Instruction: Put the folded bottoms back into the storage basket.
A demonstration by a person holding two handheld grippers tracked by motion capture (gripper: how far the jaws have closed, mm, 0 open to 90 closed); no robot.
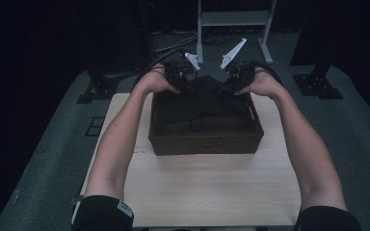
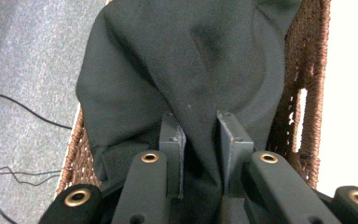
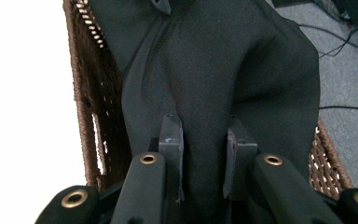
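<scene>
Here the black cloth (image 1: 200, 103) lies mostly inside the basket (image 1: 204, 139) at the middle of the high view, its far edge bunched at the basket's back rim. The left gripper (image 1: 182, 77) and the right gripper (image 1: 232, 79) each clench a fold of it there; in each gripper view the pads pinch a ridge of the fabric. Judging by this, the cloth is nearly stowed: what remains is to lower the held corners in and let go. The basket holds nothing else visible and sits on the table (image 1: 212, 187).
</scene>
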